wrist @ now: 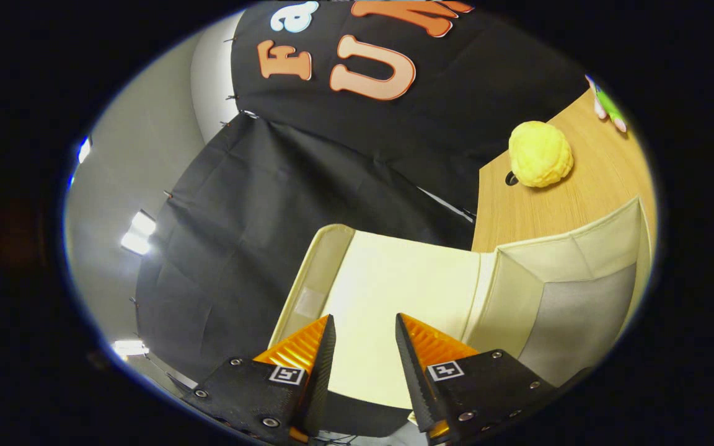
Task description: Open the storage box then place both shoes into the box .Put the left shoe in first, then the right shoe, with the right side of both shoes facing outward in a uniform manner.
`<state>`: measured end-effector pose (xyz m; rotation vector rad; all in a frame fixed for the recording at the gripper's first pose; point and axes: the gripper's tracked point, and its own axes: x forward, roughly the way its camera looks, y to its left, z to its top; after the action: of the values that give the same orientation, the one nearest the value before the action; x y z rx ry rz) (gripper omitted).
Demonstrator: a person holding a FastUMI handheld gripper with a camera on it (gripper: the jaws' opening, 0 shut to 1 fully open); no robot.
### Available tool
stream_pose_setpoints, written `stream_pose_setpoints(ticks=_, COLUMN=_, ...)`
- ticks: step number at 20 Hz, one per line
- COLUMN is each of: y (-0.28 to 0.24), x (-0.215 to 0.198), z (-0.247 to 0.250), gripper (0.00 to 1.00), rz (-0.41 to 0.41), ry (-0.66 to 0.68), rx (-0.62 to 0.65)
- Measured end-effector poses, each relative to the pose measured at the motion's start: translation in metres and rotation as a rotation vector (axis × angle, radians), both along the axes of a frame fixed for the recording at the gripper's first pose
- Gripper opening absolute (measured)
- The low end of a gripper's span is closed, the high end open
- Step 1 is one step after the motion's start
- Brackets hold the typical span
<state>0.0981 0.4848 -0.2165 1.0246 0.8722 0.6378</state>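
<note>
- Just ahead of the fingers, the storage box stands open on the table, its lid flap between them.
- Gripper fingers apart, clamping nothing; the flap could fall shut.
- Beyond the box, a yellow ball may get knocked.

We see the storage box in pale cream fabric, its raised lid the same cream — one side panel of the box falls to a shaded grey. The table is light wood with a fine grain. On it sits a bumpy yellow ball (a green-and-pink item lies beyond).
</note>
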Motion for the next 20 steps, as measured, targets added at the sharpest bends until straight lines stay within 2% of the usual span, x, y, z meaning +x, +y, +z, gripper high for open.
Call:
stream_pose_setpoints(ticks=3, y=-0.006, x=-0.011, z=-0.002, gripper=0.67, rz=0.050, ry=-0.016, rx=-0.036)
stream_pose_setpoints(ticks=4, y=-0.011, x=-0.012, z=0.002, gripper=0.73, rz=0.053, ry=-0.036, rx=-0.054)
stream_pose_setpoints(ticks=8, y=-0.056, x=-0.028, z=-0.004, gripper=0.91, rz=0.034, ry=-0.108, rx=-0.198)
stream_pose_setpoints(ticks=10, y=-0.084, x=-0.037, z=-0.011, gripper=0.96, rz=0.025, ry=-0.127, rx=-0.290)
stream_pose_setpoints(ticks=15, y=-0.177, x=-0.055, z=-0.037, gripper=0.97, rz=-0.014, ry=-0.159, rx=-0.589)
stream_pose_setpoints(ticks=20, y=-0.261, x=-0.083, z=-0.064, gripper=0.97, rz=-0.059, ry=-0.103, rx=-0.738)
